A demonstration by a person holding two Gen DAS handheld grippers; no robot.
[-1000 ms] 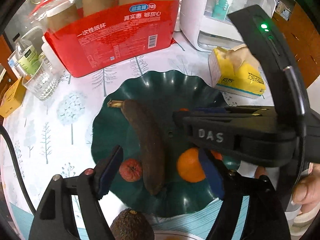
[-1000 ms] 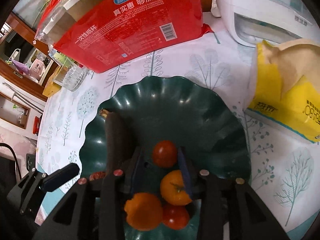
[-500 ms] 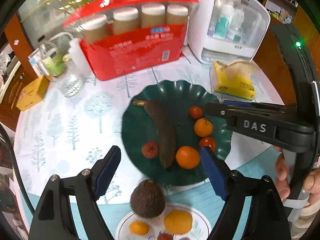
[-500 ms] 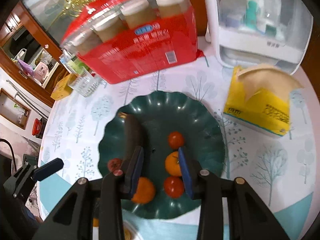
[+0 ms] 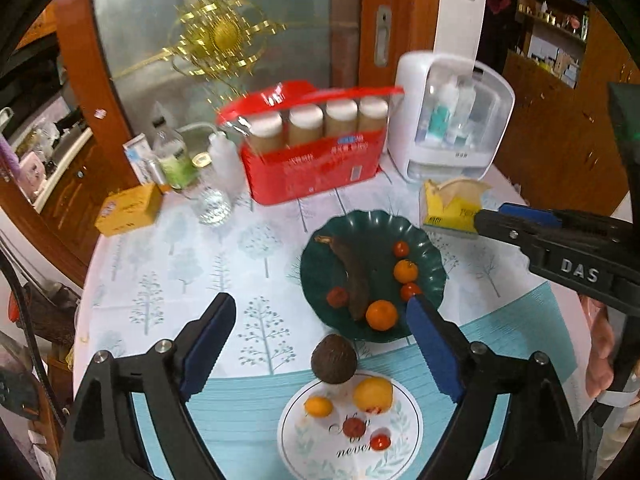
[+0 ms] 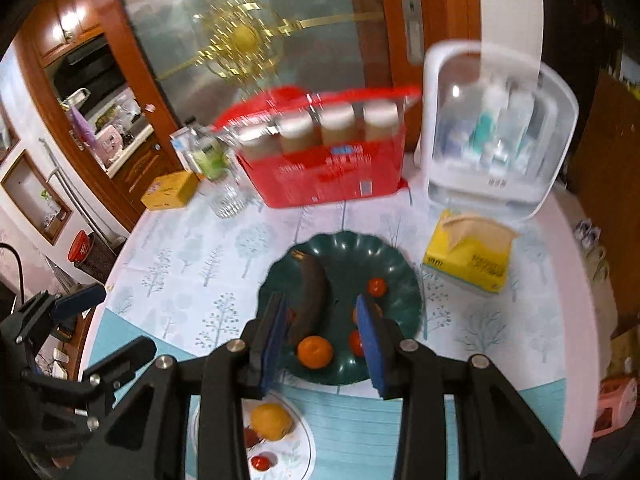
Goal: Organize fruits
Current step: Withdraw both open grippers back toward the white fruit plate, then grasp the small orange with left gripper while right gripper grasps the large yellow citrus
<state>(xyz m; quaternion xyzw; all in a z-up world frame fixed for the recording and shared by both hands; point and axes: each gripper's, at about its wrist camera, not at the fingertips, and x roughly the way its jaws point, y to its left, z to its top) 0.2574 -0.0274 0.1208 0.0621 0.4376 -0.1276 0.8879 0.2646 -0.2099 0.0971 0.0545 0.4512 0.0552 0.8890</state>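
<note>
A dark green scalloped plate [image 5: 316, 268] [image 6: 392, 264] holds a brown banana [image 5: 352, 272] [image 6: 310, 292], an orange [image 5: 381, 314] [image 6: 315, 352], a smaller orange [image 5: 405, 271], small red tomatoes [image 5: 401, 249] and a reddish fruit [image 5: 337, 297]. A dark avocado [image 5: 333, 358] lies on the table between this plate and a white plate [image 5: 404, 436] [image 6: 308, 440] with a yellow fruit [image 5: 373, 394] [image 6: 271, 421] and small fruits. My left gripper [image 5: 320, 344] is open and empty, high above the table. My right gripper [image 6: 322, 340] is open and empty above the green plate's near edge.
A red pack of paper cups [image 5: 316, 160] [image 6: 332, 168], a white clear-fronted cabinet [image 5: 452, 120] [image 6: 496, 132], a yellow tissue box [image 5: 452, 204] [image 6: 468, 252], a glass [image 5: 212, 204], bottles [image 5: 172, 156] and a yellow box [image 5: 128, 208] stand at the back of the tree-patterned tablecloth [image 5: 180, 264].
Both grippers have pulled up and back from the green plate, so the whole table shows. The right jaws have opened a little wider. The white plate came into view.
</note>
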